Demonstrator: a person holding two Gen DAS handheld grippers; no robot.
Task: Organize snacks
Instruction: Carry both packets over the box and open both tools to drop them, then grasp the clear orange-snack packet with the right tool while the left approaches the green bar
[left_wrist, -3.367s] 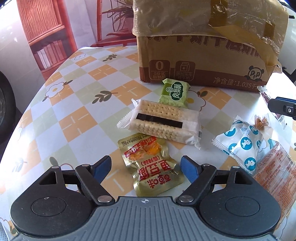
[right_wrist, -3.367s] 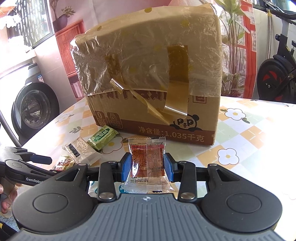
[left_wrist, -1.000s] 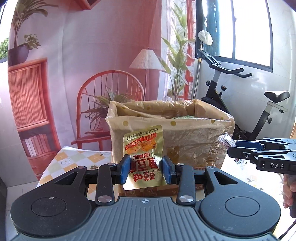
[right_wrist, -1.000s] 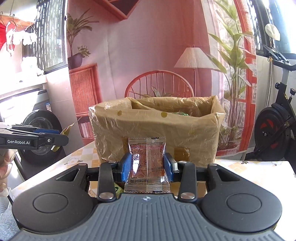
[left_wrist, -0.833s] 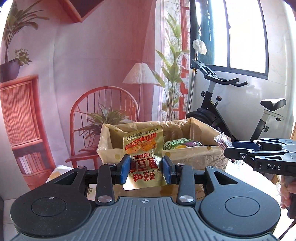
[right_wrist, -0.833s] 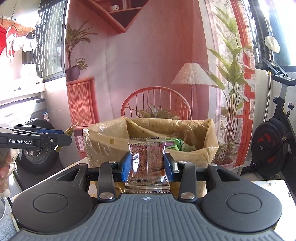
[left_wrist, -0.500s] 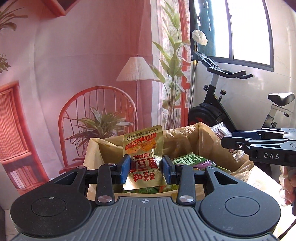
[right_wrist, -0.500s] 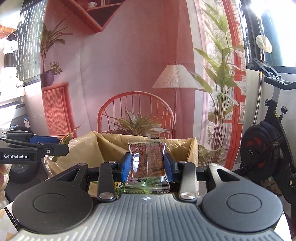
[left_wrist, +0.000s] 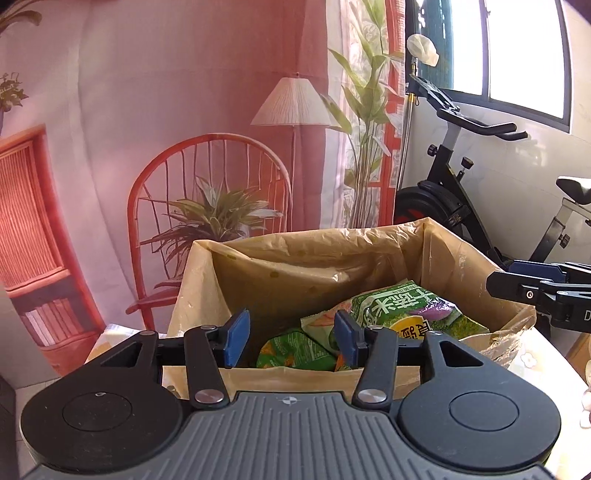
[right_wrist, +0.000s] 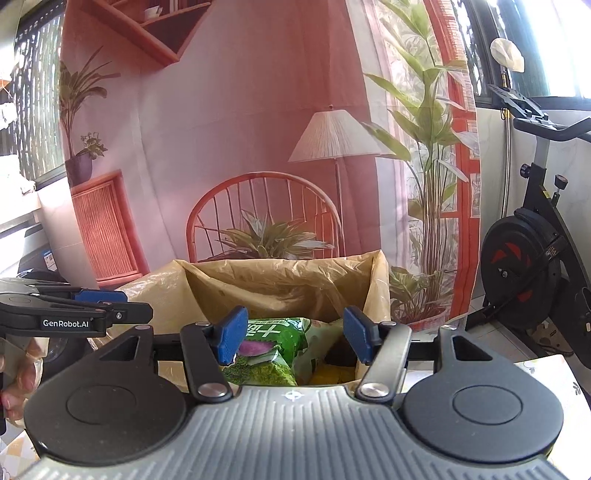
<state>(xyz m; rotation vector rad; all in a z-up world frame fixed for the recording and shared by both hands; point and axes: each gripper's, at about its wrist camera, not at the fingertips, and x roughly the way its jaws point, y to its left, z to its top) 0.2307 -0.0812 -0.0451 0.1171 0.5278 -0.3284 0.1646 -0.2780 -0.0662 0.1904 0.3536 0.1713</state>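
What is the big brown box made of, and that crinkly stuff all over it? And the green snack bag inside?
The big brown box looks like matte cardboard. The crinkly liner over its walls seems thin, see-through plastic film: it wrinkles and glints. The green snack bag looks like glossy printed plastic, puffy and shiny, though foil lining can't be ruled out.

Cardboard box (left_wrist: 376, 266): floor and lower snack packets hidden behind near wall and left claw (left_wrist: 290, 338) body. Right claw (left_wrist: 546, 291) cut off at left wrist view's right edge. Green snack bag (right_wrist: 273, 343) print partly unreadable.
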